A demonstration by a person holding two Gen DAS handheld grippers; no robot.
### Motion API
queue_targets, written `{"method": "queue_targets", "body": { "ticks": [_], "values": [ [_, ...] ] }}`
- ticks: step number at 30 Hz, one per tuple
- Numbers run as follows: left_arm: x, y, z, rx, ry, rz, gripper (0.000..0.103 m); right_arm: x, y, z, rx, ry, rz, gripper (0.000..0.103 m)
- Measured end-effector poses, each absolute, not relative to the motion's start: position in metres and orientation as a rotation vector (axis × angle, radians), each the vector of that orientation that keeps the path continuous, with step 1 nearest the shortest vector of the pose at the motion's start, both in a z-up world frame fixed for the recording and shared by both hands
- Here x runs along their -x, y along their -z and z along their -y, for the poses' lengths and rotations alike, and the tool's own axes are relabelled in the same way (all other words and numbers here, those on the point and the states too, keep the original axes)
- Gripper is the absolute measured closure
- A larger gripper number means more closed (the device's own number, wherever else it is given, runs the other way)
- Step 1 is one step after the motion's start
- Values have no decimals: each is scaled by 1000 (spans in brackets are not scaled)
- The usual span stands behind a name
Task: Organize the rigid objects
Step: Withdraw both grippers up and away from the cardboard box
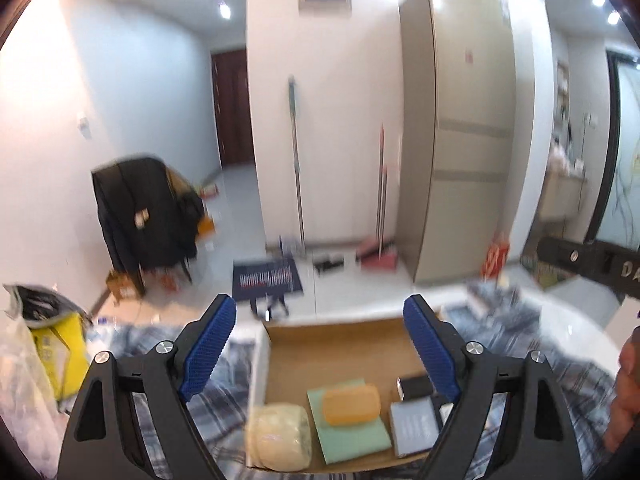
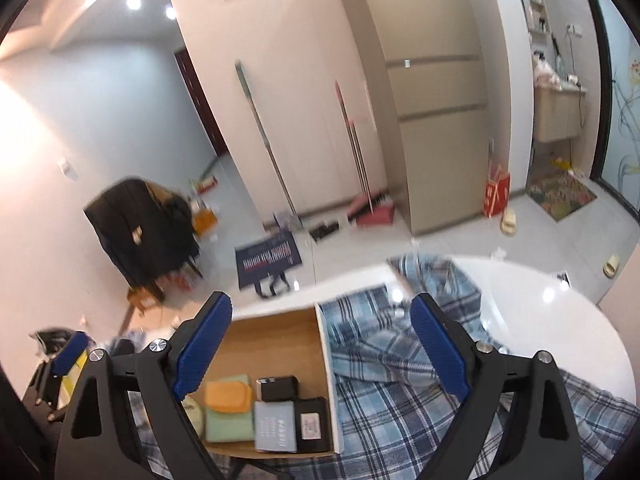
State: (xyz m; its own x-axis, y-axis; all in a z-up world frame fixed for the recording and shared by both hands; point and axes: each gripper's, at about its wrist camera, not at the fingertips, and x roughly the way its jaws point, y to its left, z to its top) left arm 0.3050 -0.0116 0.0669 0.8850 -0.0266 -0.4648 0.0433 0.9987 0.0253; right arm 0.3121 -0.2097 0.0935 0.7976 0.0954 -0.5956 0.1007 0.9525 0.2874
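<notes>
Only the right wrist view shows the white round table (image 2: 560, 320) under the plaid cloth (image 2: 400, 360) and the black box with a white label (image 2: 312, 426), writing too small to read. The cardboard box (image 1: 340, 332) holds a cream roll (image 1: 280, 436), a green pad (image 1: 348, 436) with an orange case (image 1: 352, 404) on it, a grey booklet (image 1: 414, 426) and a black block (image 1: 416, 386). Left gripper (image 1: 320, 320) and right gripper (image 2: 322, 318) both gape wide, holding nothing.

White walls, glossy pale floor (image 2: 352, 240), tall beige cabinet (image 2: 436, 100) right, dark chair (image 2: 140, 232) far left, ceiling spotlights (image 2: 134, 0).
</notes>
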Motion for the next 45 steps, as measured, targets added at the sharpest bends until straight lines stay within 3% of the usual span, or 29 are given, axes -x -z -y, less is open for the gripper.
{"method": "queue_targets", "body": {
  "ticks": [2,10,14,23,28,45],
  "values": [
    [-288,-86,6,-30,16,-425,0,-300,-110,208,-327,-18,-600,13],
    [-206,-156,-3,6,19,-180,0,-244,-159,192,-193,-75,-496,12],
    [-166,-186,-4,32,23,-92,0,-203,-174,187,-122,-98,-414,6],
    [-71,-202,-5,11,54,107,0,-129,-183,189,-76,-130,-268,1],
    [-48,-188,-1,-34,12,66,0,-105,-174,195,-84,-125,-222,1],
    [-45,-111,-13,75,93,-148,0,-81,-113,199,-72,-89,-344,1]
  ]
}}
